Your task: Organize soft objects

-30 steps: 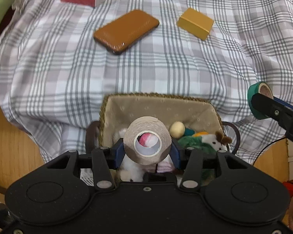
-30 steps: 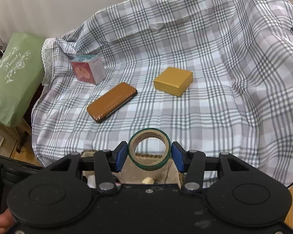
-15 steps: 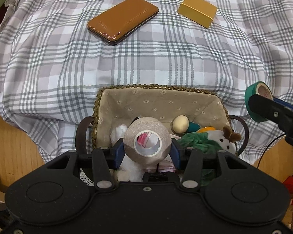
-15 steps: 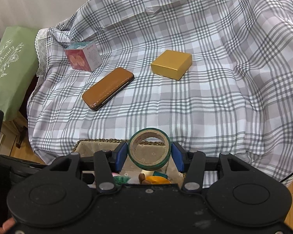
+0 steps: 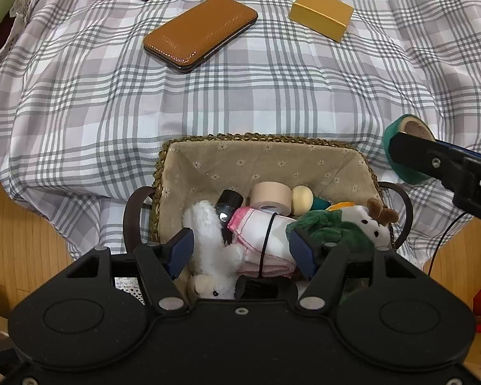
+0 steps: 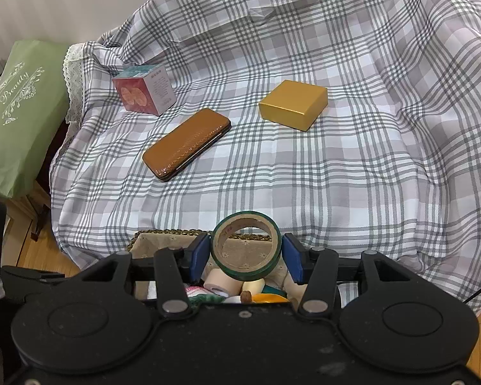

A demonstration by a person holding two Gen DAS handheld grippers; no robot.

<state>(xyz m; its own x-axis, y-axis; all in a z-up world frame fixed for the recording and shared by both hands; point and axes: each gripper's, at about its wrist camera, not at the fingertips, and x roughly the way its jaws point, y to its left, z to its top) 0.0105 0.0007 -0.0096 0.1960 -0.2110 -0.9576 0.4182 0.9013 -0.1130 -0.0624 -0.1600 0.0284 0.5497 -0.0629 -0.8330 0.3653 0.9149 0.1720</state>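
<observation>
Green-edged tape roll (image 6: 246, 244) sits between the blue pads of the right tool (image 6: 245, 253), standing on edge, its open core facing the camera and its axis running along the fingers. That tool's jaws are opening, yet both pads look to be touching the roll's rim, so it counts as clamped for now. It hangs above the woven, cloth-lined basket (image 5: 266, 163), near the rim at the basket's three o'clock in the left view.

Left tool (image 5: 240, 252) has its jaws opening with nothing pressed between them; the beige tape roll (image 5: 270, 195) lies in the basket at twelve o'clock of the white plush toy (image 5: 213, 240), lying partly on its side with its core facing down toward the camera.

Best handling, I judge: carry the green roll inward over the lining before letting go fully, so it drops among the toys rather than off the rim.
</observation>
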